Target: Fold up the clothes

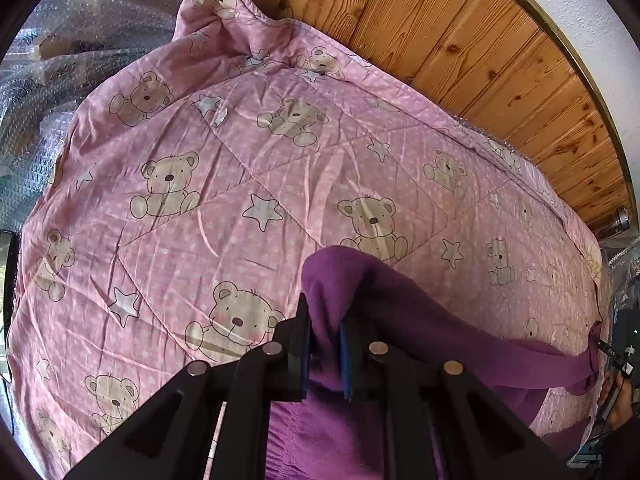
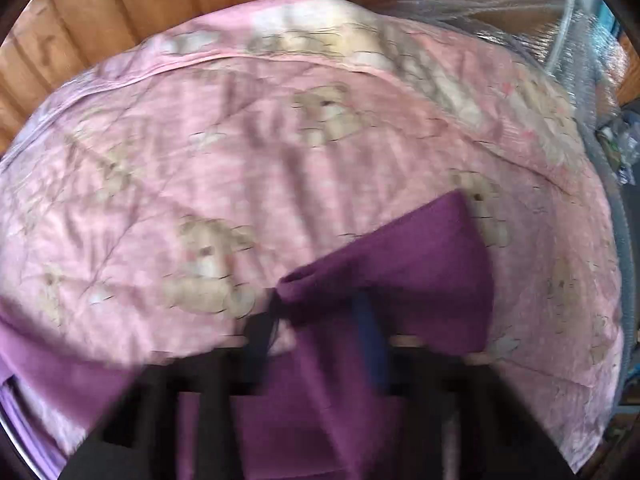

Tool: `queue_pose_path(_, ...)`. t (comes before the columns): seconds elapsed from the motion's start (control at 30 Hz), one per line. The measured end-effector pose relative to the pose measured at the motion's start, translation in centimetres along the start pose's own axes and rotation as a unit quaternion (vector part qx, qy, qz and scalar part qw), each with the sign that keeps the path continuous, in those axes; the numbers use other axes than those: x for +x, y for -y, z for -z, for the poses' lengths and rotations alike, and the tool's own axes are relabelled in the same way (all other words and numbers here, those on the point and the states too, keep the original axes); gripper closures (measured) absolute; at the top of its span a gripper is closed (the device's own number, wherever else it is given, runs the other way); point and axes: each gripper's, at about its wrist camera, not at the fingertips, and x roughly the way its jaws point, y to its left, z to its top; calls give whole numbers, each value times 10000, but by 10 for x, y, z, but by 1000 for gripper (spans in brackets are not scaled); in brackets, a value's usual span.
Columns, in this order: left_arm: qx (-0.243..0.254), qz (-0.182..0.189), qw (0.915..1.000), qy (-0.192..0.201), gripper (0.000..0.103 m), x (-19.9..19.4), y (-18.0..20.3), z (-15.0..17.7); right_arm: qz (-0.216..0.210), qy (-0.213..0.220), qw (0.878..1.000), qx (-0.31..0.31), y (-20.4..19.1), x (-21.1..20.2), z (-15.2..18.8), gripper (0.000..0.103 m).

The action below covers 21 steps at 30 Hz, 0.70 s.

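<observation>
Wood panelling (image 1: 460, 40) backs a bed spread with a pink quilt (image 1: 240, 184) printed with teddy bears and stars; crumpled bubble wrap (image 1: 44, 92) lies beyond its far edge.

On and just above that quilt is the task's thing, a purple garment (image 1: 404, 308) of soft knit cloth. It hangs lifted between the two tools, and a band of it runs from one to the other. The left tool (image 1: 325, 340) has its blue-padded jaws closed tight on a bunched fold, which humps up above the fingertips. At the right edge of the left wrist view the band ends at the other tool's tip, beside part of the person's hand (image 1: 618, 398).

The right wrist view is smeared by motion. Even so, the right tool (image 2: 316, 320) shows purple cloth gathered between its jaws and draped over one finger, so it looks closed on the garment; how firmly, the blur hides. A flat panel of the cloth stands up beyond its tips.

My reading is that the step in hand is the lift and spread: the garment is held at two points, not yet laid flat. The next move probably calls for drawing the tools apart until the band goes taut. Then the cloth can be lowered smooth onto the quilt, so that a clean fold line can be made. Slack or a twist in the band would spoil the crease.
</observation>
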Motion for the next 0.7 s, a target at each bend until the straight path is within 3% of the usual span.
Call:
queue_pose_path(0.07, 22, -18, 10000, 19, 91, 0, -3, -1, -76, 513, 9966, 644, 38, -40, -3, 95)
queue_pose_path(0.13, 59, -2, 10000, 57, 91, -1, -3, -2, 107, 935, 9884, 1189, 83, -81, 7, 95)
queue_pose_path(0.17, 79, 6, 9999, 76, 91, -2, -3, -2, 214, 872, 9852, 1461, 106, -84, 18, 95)
queue_pose_path(0.27, 33, -8, 10000, 47, 91, 6, -3, -5, 523, 104, 9763, 2096, 173, -56, 58, 93)
queue_pose_path(0.33, -88, -15, 10000, -11, 91, 14, -5, -8, 725, -409, 9645, 2507, 218, -38, 85, 80)
queue_pose_path(0.4, -124, -134, 9997, -147, 91, 24, -3, -10, 785, -612, 9580, 2689, 238, -33, 104, 80)
queue_pose_path(0.47, -177, -200, 9991, -327, 89, 32, -2, -11, 560, -268, 9603, 2722, 235, -54, 108, 76)
queue_pose_path(0.53, -261, -61, 9988, -403, 86, 26, -5, -13, 65, 150, 9700, 2426, 212, -79, 99, 63)
queue_pose_path(0.57, -275, 11, 9988, -402, 85, 20, -7, -14, -282, 275, 9772, 2087, 195, -88, 89, 61)
queue_pose_path(0.63, -293, 128, 9988, -361, 70, 3, -12, -16, -805, 371, 9886, 1217, 156, -96, 70, 58)
queue_pose_path(0.7, -264, 105, 9994, -171, 59, -18, -17, -18, -1187, 288, 9923, 199, 100, -93, 51, 54)
